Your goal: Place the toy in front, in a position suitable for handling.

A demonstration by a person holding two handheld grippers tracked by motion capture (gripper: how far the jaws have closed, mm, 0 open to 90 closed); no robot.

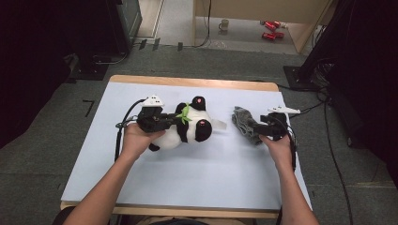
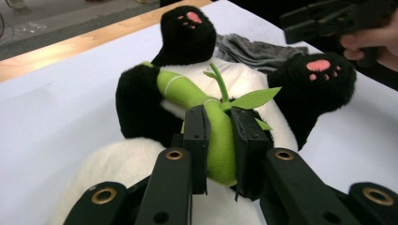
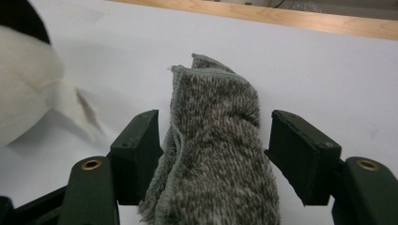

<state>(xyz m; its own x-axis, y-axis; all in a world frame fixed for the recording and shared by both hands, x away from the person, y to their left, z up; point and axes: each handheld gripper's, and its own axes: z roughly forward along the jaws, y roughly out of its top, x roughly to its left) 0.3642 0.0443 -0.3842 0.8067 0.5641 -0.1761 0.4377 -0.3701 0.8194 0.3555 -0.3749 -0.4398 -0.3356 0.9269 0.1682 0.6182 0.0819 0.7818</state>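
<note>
Left gripper [image 2: 219,140] clenched on the green bamboo stalk [image 2: 206,117] sewn to the panda plush [image 1: 187,126], lying belly-up at the middle of the white-covered bench [image 1: 187,187] with pink-padded paws aimed far and right. Right gripper [image 3: 213,154] released, jaws standing wide on either side of the folded grey cloth [image 3: 216,154] without pressing it, right of the panda and just beside its white tag [image 1: 218,124].

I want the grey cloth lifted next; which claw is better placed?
Probably the right claw: its open jaws already straddle the grey cloth. The left claw is shut on the panda's green stalk.
</note>
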